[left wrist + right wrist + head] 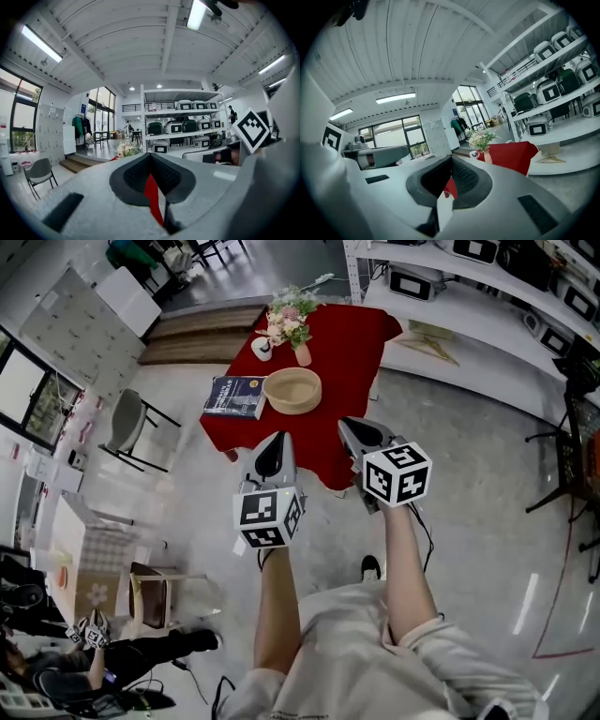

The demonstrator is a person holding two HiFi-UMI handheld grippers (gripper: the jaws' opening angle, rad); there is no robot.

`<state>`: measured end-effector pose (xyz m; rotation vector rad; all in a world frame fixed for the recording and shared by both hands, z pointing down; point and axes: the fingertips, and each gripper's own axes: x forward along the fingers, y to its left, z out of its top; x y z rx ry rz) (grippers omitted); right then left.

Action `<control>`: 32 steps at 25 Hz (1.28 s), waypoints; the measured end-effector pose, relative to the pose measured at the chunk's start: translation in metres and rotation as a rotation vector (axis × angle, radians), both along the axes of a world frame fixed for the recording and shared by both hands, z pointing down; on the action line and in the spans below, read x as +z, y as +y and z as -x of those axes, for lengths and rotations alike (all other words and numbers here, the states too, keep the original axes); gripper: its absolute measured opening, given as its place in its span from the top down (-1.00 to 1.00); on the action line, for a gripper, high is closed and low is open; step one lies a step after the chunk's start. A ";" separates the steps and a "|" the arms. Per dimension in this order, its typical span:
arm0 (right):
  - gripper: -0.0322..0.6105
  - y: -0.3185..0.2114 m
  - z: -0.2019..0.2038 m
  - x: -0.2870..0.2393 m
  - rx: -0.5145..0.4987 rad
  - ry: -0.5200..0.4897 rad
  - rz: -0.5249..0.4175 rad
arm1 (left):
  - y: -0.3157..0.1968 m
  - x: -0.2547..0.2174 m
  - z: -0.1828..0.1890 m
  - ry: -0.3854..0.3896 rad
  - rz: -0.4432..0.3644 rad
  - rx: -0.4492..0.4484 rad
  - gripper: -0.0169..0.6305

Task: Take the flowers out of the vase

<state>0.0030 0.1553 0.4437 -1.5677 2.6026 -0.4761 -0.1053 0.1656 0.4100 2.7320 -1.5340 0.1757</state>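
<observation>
A bunch of pink and white flowers (289, 317) stands in a slim tan vase (303, 355) at the far end of a table under a red cloth (352, 352). Both grippers hang in the air short of the table's near edge, well away from the vase. My left gripper (277, 441) is shut with nothing in it, and my right gripper (350, 426) is shut and empty too. In the right gripper view the flowers (482, 138) and vase (487, 156) show far ahead beyond the shut jaws. The left gripper view shows the flowers (126, 149) small and distant.
On the red cloth lie a white mug (262, 349), a blue book (234, 396) and a round woven bowl (292, 390). A grey chair (127, 423) stands left of the table. White shelving (487, 277) with machines runs along the right.
</observation>
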 end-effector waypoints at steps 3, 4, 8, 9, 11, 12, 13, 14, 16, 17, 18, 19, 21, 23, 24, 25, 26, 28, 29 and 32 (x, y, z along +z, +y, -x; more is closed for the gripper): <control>0.88 -0.003 -0.014 0.003 -0.055 0.024 0.015 | -0.002 0.002 -0.021 -0.005 0.000 -0.002 0.92; 0.88 -0.003 -0.019 0.003 -0.070 0.022 0.019 | -0.001 0.003 -0.029 -0.014 0.000 0.003 0.92; 0.88 -0.006 -0.038 0.002 -0.073 -0.004 -0.002 | 0.003 0.011 -0.050 -0.073 0.004 0.026 0.92; 0.88 -0.007 -0.043 0.001 -0.061 -0.010 -0.014 | 0.004 0.014 -0.051 -0.075 0.012 0.023 0.92; 0.88 -0.007 -0.053 -0.002 -0.042 -0.018 -0.033 | 0.005 0.021 -0.049 -0.060 0.029 0.007 0.92; 0.88 -0.006 -0.057 -0.003 -0.036 -0.022 -0.041 | 0.006 0.023 -0.047 -0.052 0.034 -0.002 0.92; 0.88 -0.004 -0.061 -0.005 -0.031 -0.026 -0.049 | 0.007 0.025 -0.046 -0.045 0.037 -0.009 0.92; 0.88 -0.003 -0.065 -0.007 -0.024 -0.029 -0.058 | 0.008 0.028 -0.044 -0.034 0.040 -0.014 0.92; 0.88 -0.002 -0.075 -0.011 0.004 -0.021 -0.084 | 0.011 0.033 -0.043 -0.010 0.049 -0.020 0.92; 0.88 -0.002 -0.080 -0.014 0.031 -0.017 -0.103 | 0.012 0.036 -0.043 -0.004 0.055 -0.021 0.92; 0.88 -0.003 -0.085 -0.018 0.060 -0.020 -0.122 | 0.013 0.038 -0.042 -0.005 0.060 -0.021 0.92; 0.88 -0.004 -0.089 -0.022 0.079 -0.031 -0.137 | 0.014 0.040 -0.040 -0.007 0.063 -0.023 0.92; 0.88 -0.006 -0.089 -0.025 0.078 -0.055 -0.150 | 0.013 0.039 -0.032 -0.002 0.067 -0.034 0.92; 0.88 -0.009 -0.079 -0.020 0.045 -0.042 -0.139 | 0.008 0.038 -0.020 0.020 0.069 -0.058 0.92; 0.88 -0.011 -0.072 -0.016 0.025 -0.022 -0.130 | 0.005 0.039 -0.013 0.031 0.071 -0.069 0.92; 0.88 -0.014 -0.065 -0.012 0.004 0.000 -0.122 | 0.002 0.040 -0.009 0.039 0.072 -0.077 0.92; 0.88 -0.017 -0.059 -0.009 -0.016 0.021 -0.117 | -0.003 0.042 -0.006 0.045 0.075 -0.080 0.92; 0.88 -0.025 -0.051 -0.009 -0.033 0.051 -0.131 | -0.015 0.045 -0.004 0.059 0.082 -0.078 0.92; 0.88 -0.029 -0.051 -0.010 -0.022 0.058 -0.147 | -0.020 0.047 -0.004 0.070 0.087 -0.077 0.92; 0.88 -0.037 -0.062 -0.012 0.035 0.039 -0.176 | -0.034 0.051 -0.008 0.101 0.100 -0.066 0.92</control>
